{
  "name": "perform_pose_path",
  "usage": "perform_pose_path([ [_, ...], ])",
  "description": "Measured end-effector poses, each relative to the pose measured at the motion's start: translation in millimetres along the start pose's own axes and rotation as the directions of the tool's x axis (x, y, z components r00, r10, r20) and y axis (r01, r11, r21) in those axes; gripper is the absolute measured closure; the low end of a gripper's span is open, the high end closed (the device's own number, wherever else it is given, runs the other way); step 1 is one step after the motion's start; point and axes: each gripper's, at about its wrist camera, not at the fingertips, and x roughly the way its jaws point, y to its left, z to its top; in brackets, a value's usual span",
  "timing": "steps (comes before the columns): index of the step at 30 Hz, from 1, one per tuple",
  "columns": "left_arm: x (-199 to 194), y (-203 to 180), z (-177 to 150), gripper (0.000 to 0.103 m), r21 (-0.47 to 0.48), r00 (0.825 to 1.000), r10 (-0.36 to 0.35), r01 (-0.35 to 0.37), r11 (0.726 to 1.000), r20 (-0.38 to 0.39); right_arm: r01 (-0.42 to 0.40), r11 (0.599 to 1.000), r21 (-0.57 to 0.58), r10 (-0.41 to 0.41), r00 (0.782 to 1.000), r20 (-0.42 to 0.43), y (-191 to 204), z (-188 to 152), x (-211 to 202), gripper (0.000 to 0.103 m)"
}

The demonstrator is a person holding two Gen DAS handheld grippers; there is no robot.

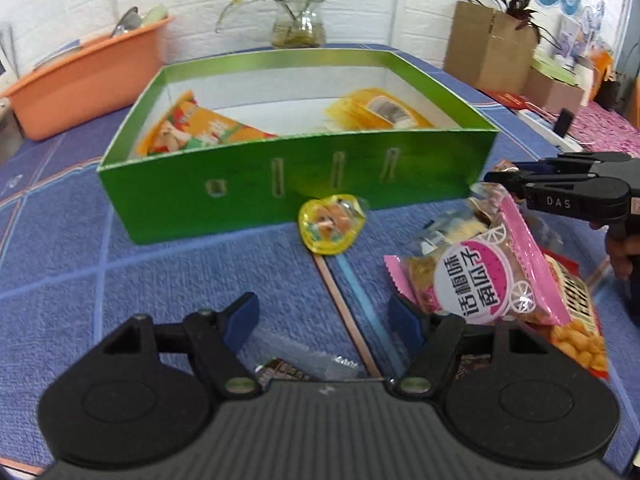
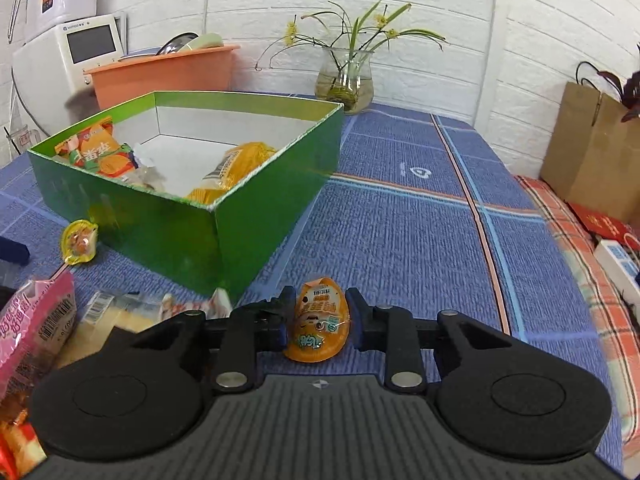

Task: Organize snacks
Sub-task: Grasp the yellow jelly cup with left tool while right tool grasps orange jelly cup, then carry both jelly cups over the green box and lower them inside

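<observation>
My right claw (image 2: pixel 318 322) grips the orange egg (image 2: pixel 319 322), upright; the box (image 2: pixel 176 236) lies ahead-left. My left claw (image 1: pixel 322 322) gapes empty, farther back.

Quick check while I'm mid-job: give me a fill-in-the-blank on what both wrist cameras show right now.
1. The right gripper is shut on an egg-shaped snack whose wrapper is ____.
2. The left gripper is ____, holding nothing.
3. The round yellow-wrapped lollipop lies on the blue cloth, ____ the green cardboard box.
4. Inside that box lie an orange packet and a ____ packet.

Missing words: orange; open; outside; yellow
</observation>
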Motion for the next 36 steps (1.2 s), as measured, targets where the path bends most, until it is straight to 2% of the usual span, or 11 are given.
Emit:
perform_pose_path([
  [4, -8.5, 5.2, 8.5, 0.031, -0.030, 0.994, 0.051, -0.048, 0.998, 0.094, 0.025, 1.000, 0.017, -0.025, 0.999, 0.031, -1.3, -9.5, -15.5, 0.056],
  [6, -4.4, 11.1, 15.4, 0.031, -0.068, 0.992, 0.025, -0.017, 0.998, 0.125, 0.054, 0.997, 0.057, -0.058, 0.996, 0.073, -6.3, -7.5, -22.2, 0.056],
  [11, 27.1, -3.0, 32.0, 0.031, -0.033, 0.996, 0.055, -0.053, 0.998, 0.063, 0.044, 0.992, 0.117, -0.066, 0.981, 0.185, -12.0, 1.9, -44.1, 0.056],
  [18, 43.6, -10.8, 35.0, 0.031, 0.001, 0.995, 0.066, -0.066, 0.998, 0.071, -0.026, 0.992, 0.121, -0.002, 0.974, 0.226, -3.6, 0.5, -57.6, 0.055],
  [19, 44.9, -9.3, 34.8, 0.045, -0.012, 0.996, 0.060, -0.059, 0.998, 0.061, -0.030, 0.992, 0.121, 0.001, 0.973, 0.231, -2.4, -0.3, -59.1, 0.055],
  [20, 43.8, -8.6, 34.1, 0.052, -0.010, 0.995, 0.066, -0.065, 0.998, 0.071, -0.033, 0.992, 0.121, 0.004, 0.972, 0.235, -1.4, -0.8, -60.5, 0.055],
  [21, 41.9, -7.9, 33.3, 0.067, -0.010, 0.994, 0.068, -0.067, 0.998, 0.080, -0.039, 0.992, 0.124, 0.008, 0.970, 0.241, 0.1, -1.6, -62.8, 0.055],
  [25, 32.5, -2.0, 27.8, 0.068, -0.048, 0.996, 0.039, -0.035, 0.998, 0.080, -0.054, 0.989, 0.139, 0.015, 0.965, 0.263, 2.6, -4.4, -70.2, 0.055],
  [29, 16.3, 2.4, 15.1, 0.068, -0.088, 0.991, 0.075, -0.066, 0.994, 0.107, -0.088, 0.983, 0.159, 0.038, 0.956, 0.292, 6.9, -5.8, -79.0, 0.055],
  [32, -9.0, 4.2, 4.1, 0.068, -0.119, 0.979, 0.128, -0.109, 0.987, 0.161, -0.119, 0.982, 0.146, 0.071, 0.951, 0.301, 17.4, -5.5, -83.6, 0.055],
  [36, -48.6, 2.2, -9.7, 0.068, -0.150, 0.936, 0.249, -0.217, 0.965, 0.247, -0.201, 0.971, 0.131, 0.156, 0.943, 0.292, 40.4, -5.7, -86.2, 0.055],
])
